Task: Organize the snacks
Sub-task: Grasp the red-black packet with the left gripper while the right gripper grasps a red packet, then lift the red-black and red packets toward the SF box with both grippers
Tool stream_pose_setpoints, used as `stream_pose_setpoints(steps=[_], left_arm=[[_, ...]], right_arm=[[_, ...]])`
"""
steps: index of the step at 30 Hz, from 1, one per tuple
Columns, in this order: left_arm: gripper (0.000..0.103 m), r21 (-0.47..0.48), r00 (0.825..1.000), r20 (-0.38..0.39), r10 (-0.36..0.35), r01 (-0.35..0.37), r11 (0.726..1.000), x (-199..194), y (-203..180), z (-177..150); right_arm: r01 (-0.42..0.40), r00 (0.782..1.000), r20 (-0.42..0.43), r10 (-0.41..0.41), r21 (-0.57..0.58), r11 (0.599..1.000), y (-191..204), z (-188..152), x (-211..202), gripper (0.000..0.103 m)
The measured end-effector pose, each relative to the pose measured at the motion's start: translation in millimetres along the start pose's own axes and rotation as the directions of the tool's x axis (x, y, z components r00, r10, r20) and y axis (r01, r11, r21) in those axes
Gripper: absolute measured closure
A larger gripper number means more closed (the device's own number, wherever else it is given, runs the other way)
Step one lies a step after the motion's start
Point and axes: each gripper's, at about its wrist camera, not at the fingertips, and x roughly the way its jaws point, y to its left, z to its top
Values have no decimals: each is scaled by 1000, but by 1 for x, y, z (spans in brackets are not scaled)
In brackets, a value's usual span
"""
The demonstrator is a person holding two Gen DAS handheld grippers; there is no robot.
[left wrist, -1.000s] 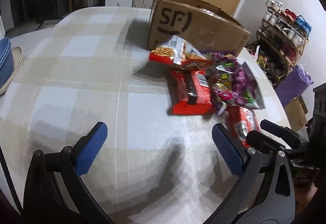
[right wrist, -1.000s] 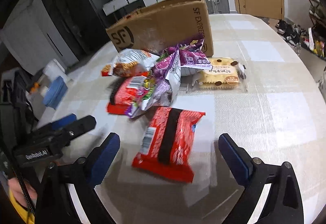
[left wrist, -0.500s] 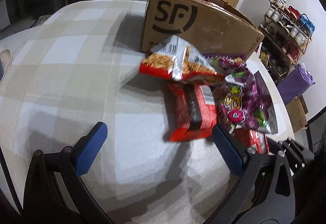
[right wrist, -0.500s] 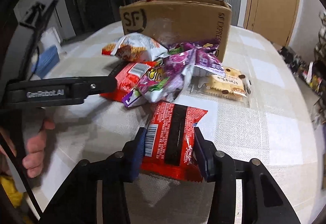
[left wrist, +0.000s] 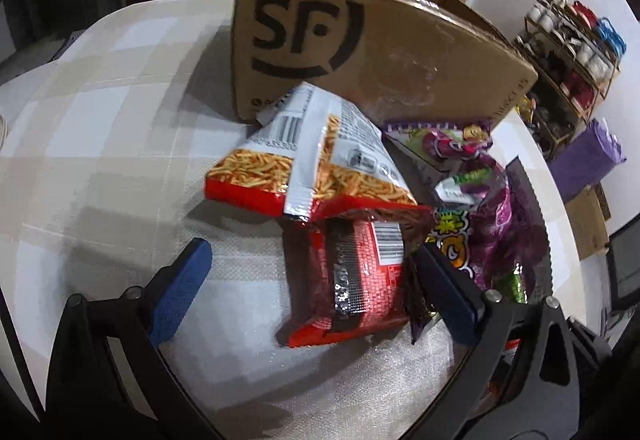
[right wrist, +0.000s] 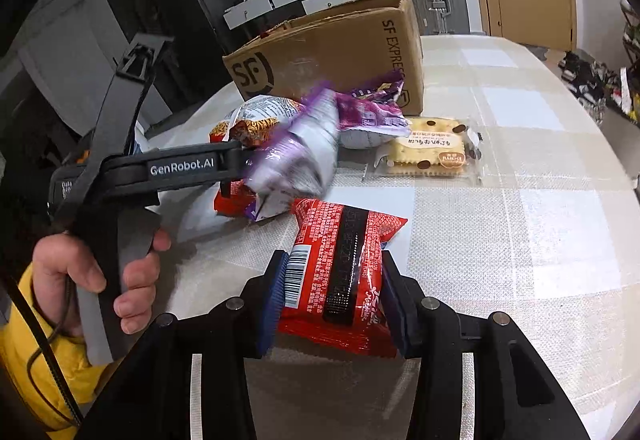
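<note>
On the checked table (right wrist: 520, 168), at left, the left gripper (left wrist: 312, 280) stands wide open, its pads straddling a red packet (left wrist: 352, 280) without pressing it. A noodle bag (left wrist: 316, 164) overlaps that packet, before the SF box (left wrist: 360, 52). At right, the right gripper (right wrist: 332, 300) is clamped on a second red packet (right wrist: 340, 272); a biscuit pack (right wrist: 428, 152) lies beyond.

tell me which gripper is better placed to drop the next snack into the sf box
Right. The right gripper is shut on a red snack pack. The left gripper is open, only straddling another red pack near the cardboard box.
</note>
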Motion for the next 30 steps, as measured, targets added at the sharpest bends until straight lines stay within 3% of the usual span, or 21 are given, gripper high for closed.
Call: stream_pose_setpoints(steps=[3,7,11,19,22,26,30], left_arm=[[13,9,1000,8,-6,6,1000,4,-4,5],[41,50,1000,16,-5,4,999,6,-14,12],[61,59,1000,27,-8,7,998,5,-10,17],[62,51,999,12,-38,37,998,-1,-14,25],[62,39,998,22,-56,55,998,-10,-11,24],[62,42,996,61,-65,63,997,-37,-12,15],[62,81,991,129,-28,18,997,-78,-19,-3]], right_arm=[[-19,1000,2,19,18,1000,-1,-1,0,59],[-31,1000,8,30,29,999,0,-1,-1,59],[-36,999,11,36,45,998,-4,-2,-3,59],[0,997,81,-1,8,1000,5,-5,-19,59],[-21,996,86,22,-14,1000,17,-10,-27,59],[-43,992,116,45,-23,999,30,-13,-48,59],[-79,982,169,80,-12,997,41,-14,-74,59]])
